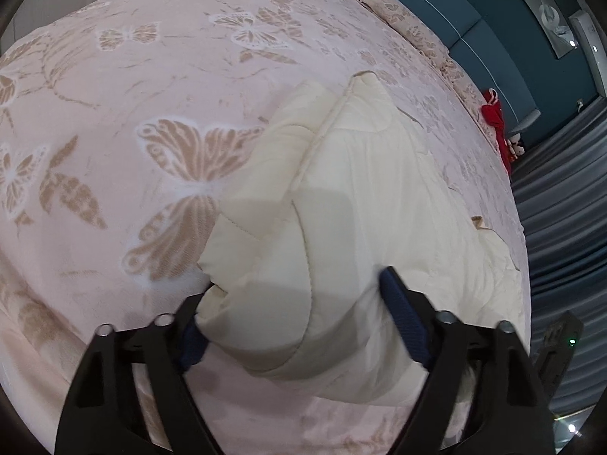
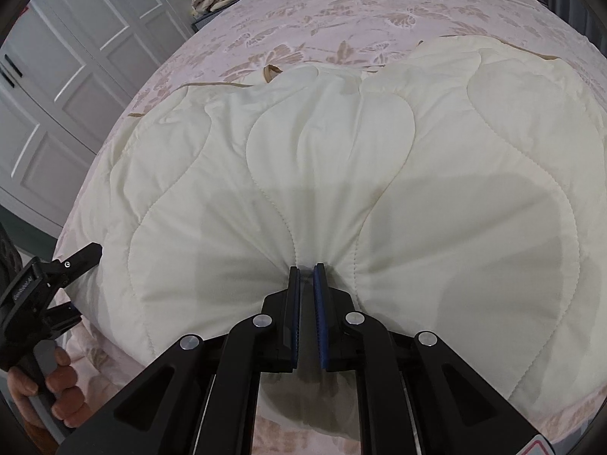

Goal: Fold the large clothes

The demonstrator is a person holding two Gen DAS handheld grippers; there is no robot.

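A cream quilted comforter [image 1: 341, 189] lies on a pink butterfly-print bedspread [image 1: 114, 76]. In the left wrist view a thick folded bulge of it fills the gap between the jaws of my left gripper [image 1: 296, 284], touching both blue pads, so the jaws stand wide but grip it. The right wrist view shows the comforter [image 2: 341, 151] spread broadly over the bedspread [image 2: 303, 19]. My right gripper [image 2: 306, 267] is shut, pinching a gathered pleat at the near edge. At far left my left gripper [image 2: 81, 284], held by a hand [image 2: 57, 379], straddles the comforter's side edge.
White wardrobe doors [image 2: 57, 76] stand left of the bed. A patterned pillow [image 1: 398, 11] lies at the bed's head by a teal padded headboard [image 1: 474, 38]. Red fabric [image 1: 493, 113] sits at the bed's right edge, with grey curtains [image 1: 561, 208] beyond.
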